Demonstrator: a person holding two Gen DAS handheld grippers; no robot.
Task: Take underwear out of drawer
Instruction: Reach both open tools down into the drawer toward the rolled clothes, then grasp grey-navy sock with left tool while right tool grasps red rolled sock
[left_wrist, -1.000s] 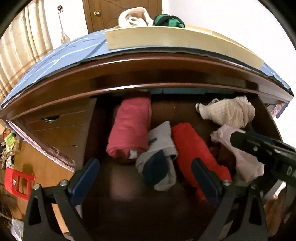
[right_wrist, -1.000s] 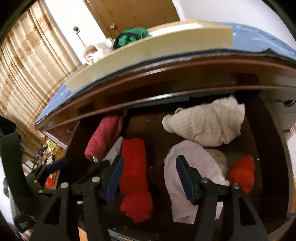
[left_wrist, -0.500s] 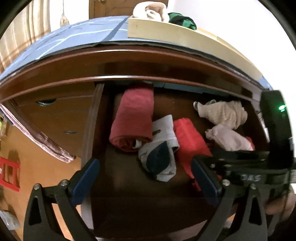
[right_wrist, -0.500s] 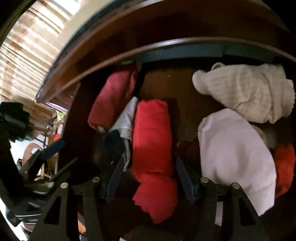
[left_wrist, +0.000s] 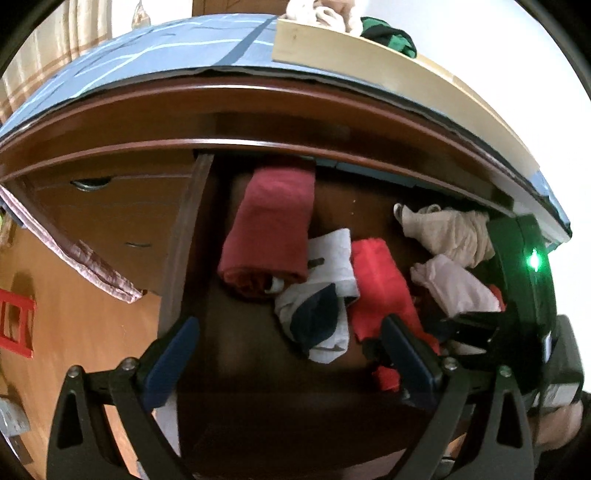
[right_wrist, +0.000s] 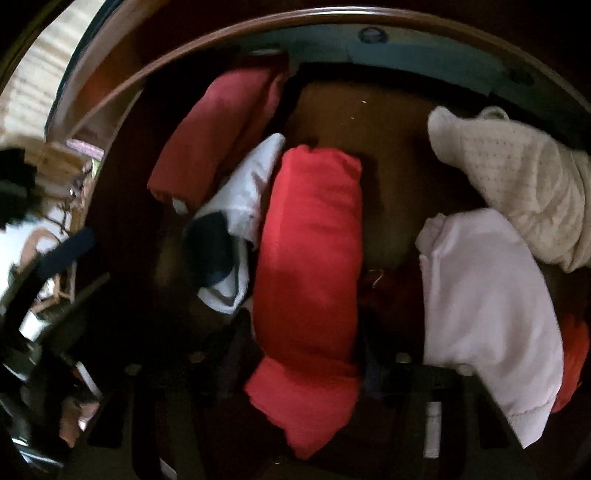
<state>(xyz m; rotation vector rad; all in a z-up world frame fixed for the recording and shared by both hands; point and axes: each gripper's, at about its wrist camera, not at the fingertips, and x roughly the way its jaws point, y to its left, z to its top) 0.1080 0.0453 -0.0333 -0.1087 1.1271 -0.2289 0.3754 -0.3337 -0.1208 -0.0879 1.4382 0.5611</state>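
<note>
While the left claw (left_wrist: 288, 354) is held spread above the open dark wooden drawer (left_wrist: 184, 236), the bright red rolled cloth underwear (left_wrist: 384, 280) is seen at two o'clock. In the right view, the right claw (right_wrist: 306, 365) straddles that soft, light roll's (right_wrist: 310, 258) near end, jaws apart; its middle is judged the best hold.

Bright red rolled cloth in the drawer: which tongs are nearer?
Right. The right tongs straddle the bright red rolled cloth; the left tongs hang open to its left, apart.

Right tool (right_wrist: 303, 354) lowered into drawer (right_wrist: 388, 155), straddling red roll (right_wrist: 310, 258) (fingers shadowed)
</note>
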